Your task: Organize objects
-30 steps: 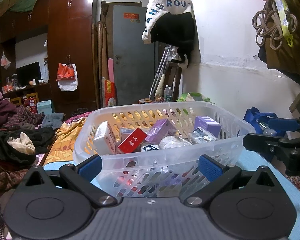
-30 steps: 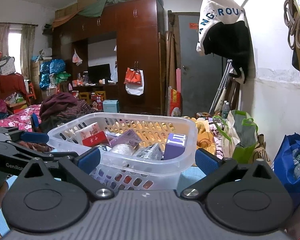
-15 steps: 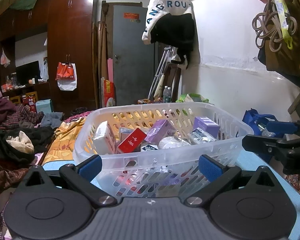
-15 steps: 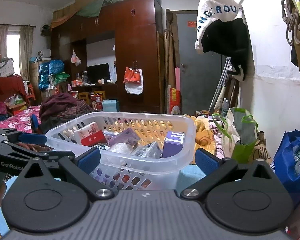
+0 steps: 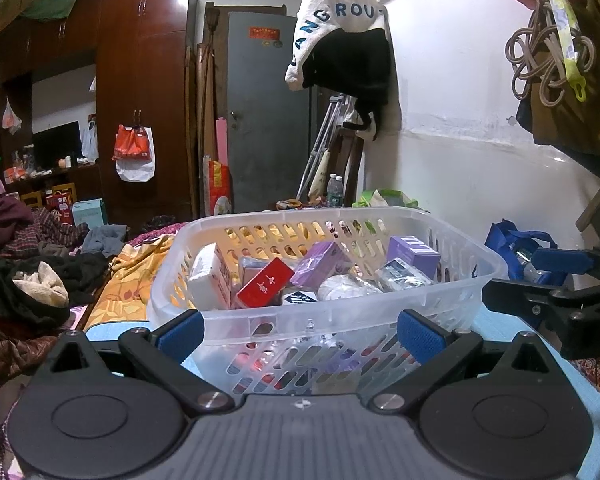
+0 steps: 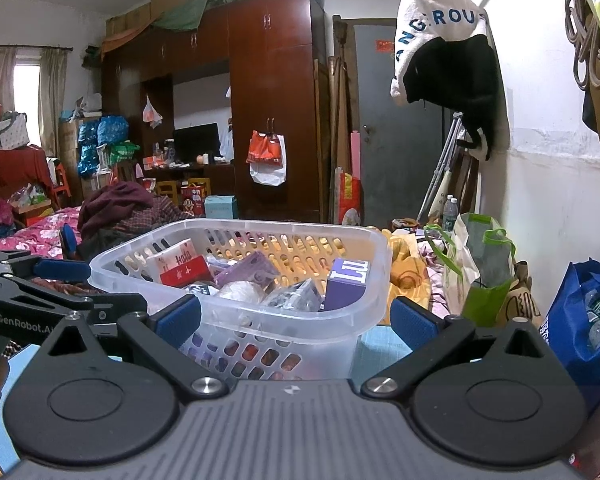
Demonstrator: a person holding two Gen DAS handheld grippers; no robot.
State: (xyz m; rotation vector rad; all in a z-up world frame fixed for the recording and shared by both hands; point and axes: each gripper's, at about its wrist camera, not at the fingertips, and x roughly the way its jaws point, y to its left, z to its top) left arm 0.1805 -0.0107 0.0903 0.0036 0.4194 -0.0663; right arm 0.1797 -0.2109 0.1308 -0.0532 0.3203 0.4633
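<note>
The clear slotted basket (image 5: 340, 312) sat on the light-blue desk (image 5: 496, 320), packed with a red box (image 5: 265, 283), 2 purple boxes (image 5: 414, 249) and a white box (image 5: 208, 276). The left gripper (image 5: 300, 330) faced its near wall at 12 o'clock, jaws apart, empty. The right gripper (image 6: 296, 322) waited at the basket's 3 o'clock corner, jaws wide, empty. Bare blue desk showed beside that corner.

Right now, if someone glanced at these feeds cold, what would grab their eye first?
The clear perforated plastic basket dead ahead, crammed with small boxes: a red carton with white characters near its middle and a purple box at the right. Both grippers sit open before it, left gripper and right gripper. A white cap with blue lettering hangs on the wall behind.
</note>
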